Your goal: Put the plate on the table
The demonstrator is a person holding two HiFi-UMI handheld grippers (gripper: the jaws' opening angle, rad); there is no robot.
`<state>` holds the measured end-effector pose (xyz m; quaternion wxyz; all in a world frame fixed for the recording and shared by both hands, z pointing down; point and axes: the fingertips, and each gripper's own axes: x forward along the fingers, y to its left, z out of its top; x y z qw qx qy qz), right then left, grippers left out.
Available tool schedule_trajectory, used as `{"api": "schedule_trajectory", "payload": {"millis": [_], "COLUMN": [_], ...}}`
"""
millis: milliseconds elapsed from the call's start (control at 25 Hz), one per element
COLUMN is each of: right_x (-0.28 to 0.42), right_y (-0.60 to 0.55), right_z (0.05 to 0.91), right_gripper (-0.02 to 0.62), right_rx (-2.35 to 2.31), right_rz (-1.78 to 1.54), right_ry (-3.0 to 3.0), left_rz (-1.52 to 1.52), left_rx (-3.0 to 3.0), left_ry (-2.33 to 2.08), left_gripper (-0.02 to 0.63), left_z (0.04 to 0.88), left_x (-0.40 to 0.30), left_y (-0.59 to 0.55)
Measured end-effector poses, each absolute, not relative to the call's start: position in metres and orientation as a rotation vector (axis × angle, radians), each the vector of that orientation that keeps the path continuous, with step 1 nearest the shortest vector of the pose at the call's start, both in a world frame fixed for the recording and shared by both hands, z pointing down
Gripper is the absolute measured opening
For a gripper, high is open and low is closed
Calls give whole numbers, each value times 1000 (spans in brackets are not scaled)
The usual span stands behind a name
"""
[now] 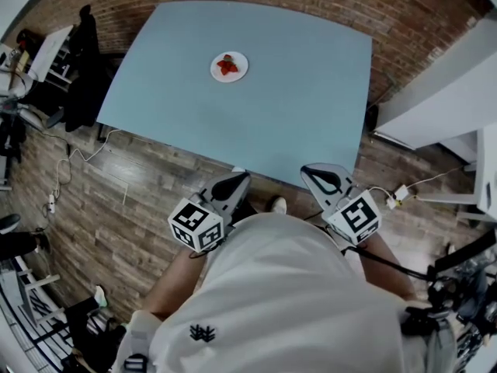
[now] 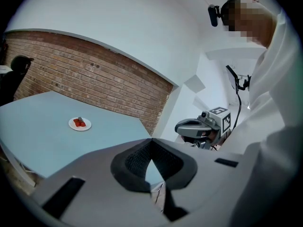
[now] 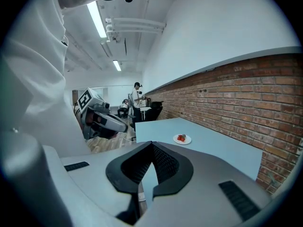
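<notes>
Both the left gripper (image 1: pixel 231 185) and right gripper (image 1: pixel 325 179) hang by the person's waist, jaws together on nothing; the plate (image 1: pixel 229 67), bearing red fruit (image 1: pixel 227 64), sits well apart on the blue table (image 1: pixel 311 99); placement looks done, hence the idle hold.

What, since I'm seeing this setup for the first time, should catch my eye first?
A small white plate with red food pieces sits alone on the far half of the big light-blue table, which stands against a brick wall. Nearer, by the table's front edge, the left gripper and right gripper are held shut and empty, close to the person's body.
</notes>
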<state>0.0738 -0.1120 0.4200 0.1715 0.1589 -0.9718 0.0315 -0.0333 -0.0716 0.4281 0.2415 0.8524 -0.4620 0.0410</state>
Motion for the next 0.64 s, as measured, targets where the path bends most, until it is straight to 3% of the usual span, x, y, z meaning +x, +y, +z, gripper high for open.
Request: {"api": "schedule_trajectory", "payload": {"millis": [640], "right_x": [71], "right_y": [-134], "right_z": [429], "right_gripper": [6], "right_rx": [472], "right_rz": [119], "right_ry": [-2732], "left_rz": [123], "left_rx": [2309], "left_ry": [-1240], "left_gripper": [0], "left_z": [441], "left_x": [-40], "left_y": [-100]}}
